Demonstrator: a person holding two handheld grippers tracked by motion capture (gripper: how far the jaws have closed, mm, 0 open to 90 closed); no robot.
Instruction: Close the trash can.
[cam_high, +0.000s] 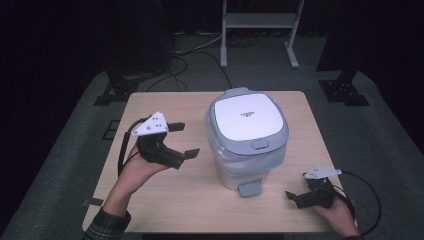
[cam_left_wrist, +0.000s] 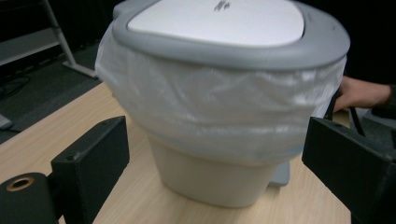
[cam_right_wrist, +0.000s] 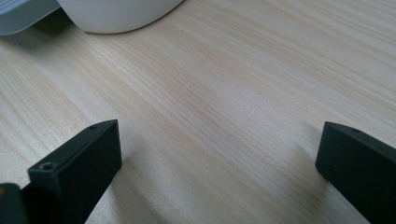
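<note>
A small white pedal bin (cam_high: 247, 142) with a grey-rimmed lid stands upright near the middle of the tabletop (cam_high: 165, 205), a clear liner bunched under its rim. The left claw (cam_high: 181, 140) hovers just to its left, spread wide and empty, aimed sideways at the bin's wall. The right claw (cam_high: 294, 196), also spread and empty, rests low by the front right corner, nearer the foot pedal (cam_high: 249, 189). The bin's inside is hidden by the shut lid.
</note>
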